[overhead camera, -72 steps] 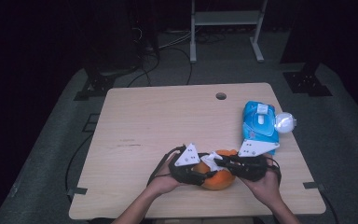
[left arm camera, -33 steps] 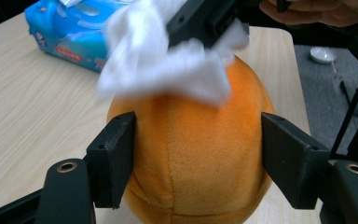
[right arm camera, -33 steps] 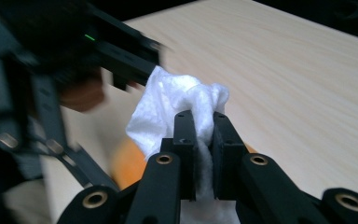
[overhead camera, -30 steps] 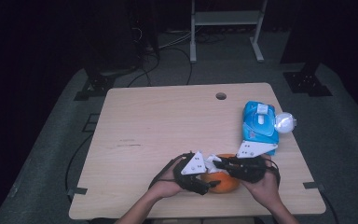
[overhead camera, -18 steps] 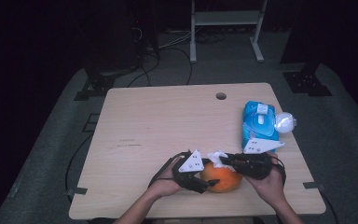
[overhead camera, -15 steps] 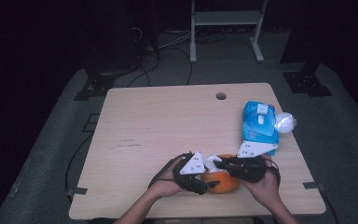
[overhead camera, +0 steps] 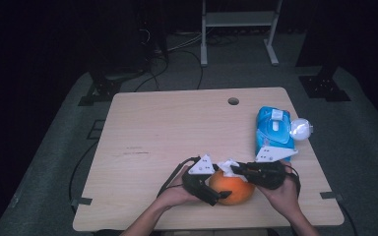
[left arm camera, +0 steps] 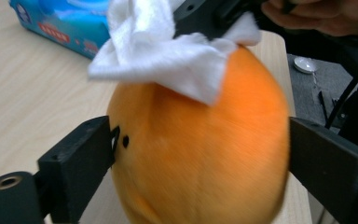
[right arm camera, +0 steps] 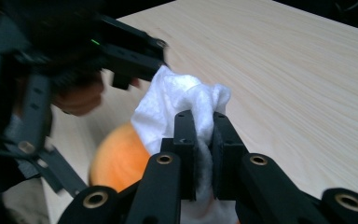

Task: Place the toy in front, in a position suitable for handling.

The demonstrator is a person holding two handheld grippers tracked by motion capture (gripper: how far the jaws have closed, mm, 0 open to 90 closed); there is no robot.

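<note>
An orange plush toy [overhead camera: 236, 191] lies near the table's front edge. My left gripper [overhead camera: 220, 191] has one jaw on each side of it. In the left gripper view the toy [left arm camera: 191, 177] reaches from one pad to the other and looks round, not pinched in. Those jaws [left arm camera: 199, 154] have just been opening with the toy between them. My right gripper [overhead camera: 235, 170] comes in from the right, shut on a crumpled white wipe [overhead camera: 228, 165]. The wipe [left arm camera: 168, 51] rests on top of the toy. In the right gripper view the two pads [right arm camera: 200, 116] clamp the wipe [right arm camera: 177, 98] above the toy [right arm camera: 116, 154].
A blue pack of wipes [overhead camera: 274, 128] lies at the table's right edge, with a white round object [overhead camera: 300, 129] beside it. The wooden table [overhead camera: 177, 128] has a cable hole [overhead camera: 233, 101] at the back. Both hands sit at the front edge.
The right gripper with the wipe slid a little to the right and back again over the toy's top. The toy and the left hand stayed in place.
</note>
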